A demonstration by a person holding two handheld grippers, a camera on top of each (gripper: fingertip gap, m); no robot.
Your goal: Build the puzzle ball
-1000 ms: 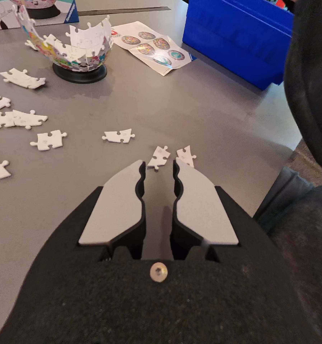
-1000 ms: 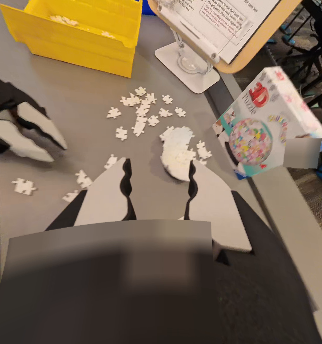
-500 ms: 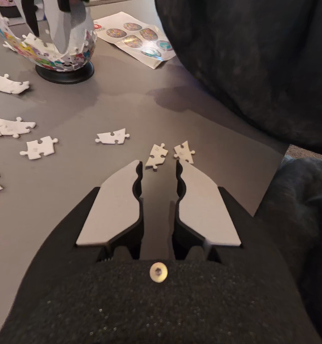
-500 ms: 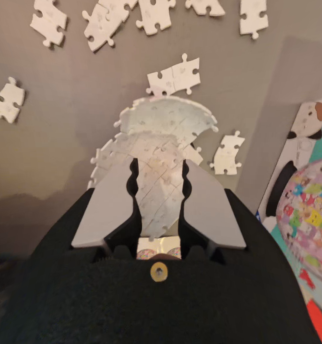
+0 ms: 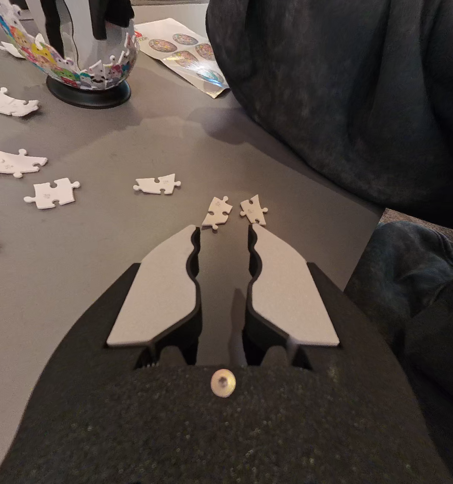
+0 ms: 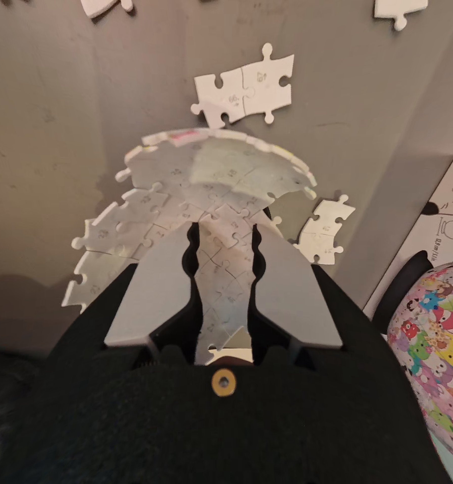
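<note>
our right gripper (image 6: 224, 227) points down into the half-built puzzle ball (image 6: 207, 188), fingers apart and empty. our left gripper (image 5: 223, 229) is parted too, two loose pieces (image 5: 217, 212) just ahead on the grey table (image 5: 115, 251).

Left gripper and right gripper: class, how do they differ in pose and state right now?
The left gripper hovers low over bare table, near two loose pieces; the right gripper reaches down inside the half-built puzzle ball. The left gripper has nothing between its fingers; the right gripper has the ball's inner wall showing between its own. Both are open.
</note>
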